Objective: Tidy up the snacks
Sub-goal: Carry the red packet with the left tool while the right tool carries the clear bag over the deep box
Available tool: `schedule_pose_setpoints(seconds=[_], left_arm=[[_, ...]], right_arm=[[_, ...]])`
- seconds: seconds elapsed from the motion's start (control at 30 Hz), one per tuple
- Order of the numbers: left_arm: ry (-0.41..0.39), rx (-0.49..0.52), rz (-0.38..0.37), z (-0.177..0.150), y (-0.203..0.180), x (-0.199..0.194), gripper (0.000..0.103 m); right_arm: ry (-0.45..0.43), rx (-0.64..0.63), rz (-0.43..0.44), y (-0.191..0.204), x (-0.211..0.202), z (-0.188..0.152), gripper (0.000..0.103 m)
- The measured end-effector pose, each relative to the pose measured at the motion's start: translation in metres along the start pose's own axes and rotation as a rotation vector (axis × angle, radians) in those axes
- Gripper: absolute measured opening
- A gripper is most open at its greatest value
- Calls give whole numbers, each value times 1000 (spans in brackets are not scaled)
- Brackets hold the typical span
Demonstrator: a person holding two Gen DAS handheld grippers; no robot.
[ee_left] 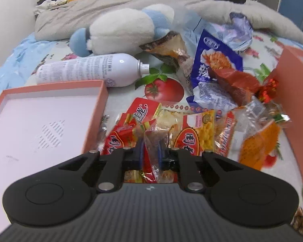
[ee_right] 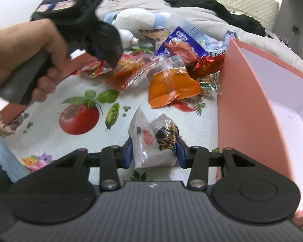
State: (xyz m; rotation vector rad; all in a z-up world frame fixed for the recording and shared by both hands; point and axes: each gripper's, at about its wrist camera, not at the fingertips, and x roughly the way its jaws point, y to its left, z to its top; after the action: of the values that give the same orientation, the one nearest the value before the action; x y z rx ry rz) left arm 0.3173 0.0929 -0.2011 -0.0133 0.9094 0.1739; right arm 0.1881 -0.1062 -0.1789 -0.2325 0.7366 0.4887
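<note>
So my left gripper (ee_left: pixel 150 151) is tilted down into the snack pile (ee_left: pixel 171 127) at the centre of its own view, jaws pinched tight on a small clear-and-red packet (ee_left: pixel 151 147). No earlier frame to compare, so that's all I can say there.

From the right wrist view I get the outside angle: a bare hand (ee_right: pixel 30 60) in the upper left wraps the left gripper's handle, nose dipped into the red wrappers.

My right gripper (ee_right: pixel 154 153) is clamped on a clear packet with a dark candy inside (ee_right: pixel 157 141), lower centre, held over the fruit-print cloth (ee_right: pixel 50 84).

The left view alone shows the shallow pink tray (ee_left: pixel 99 104) at left and a white spray bottle (ee_left: pixel 86 70) above it. The right view alone shows the tall pink box (ee_right: pixel 242 100) at right, just beside my held packet.
</note>
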Motion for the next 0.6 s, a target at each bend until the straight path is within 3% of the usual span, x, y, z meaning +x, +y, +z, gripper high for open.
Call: schedule_pose_setpoints(seconds=[0.23,0.6], left_arm=[[-85,-91,-45,-16,19,-68,14],[-184,-224,-152,-60,14,-166,14]], right_arm=[[-47,93,45,-10,-25,10,45],[-119,192,75,-24,-73,22,44]])
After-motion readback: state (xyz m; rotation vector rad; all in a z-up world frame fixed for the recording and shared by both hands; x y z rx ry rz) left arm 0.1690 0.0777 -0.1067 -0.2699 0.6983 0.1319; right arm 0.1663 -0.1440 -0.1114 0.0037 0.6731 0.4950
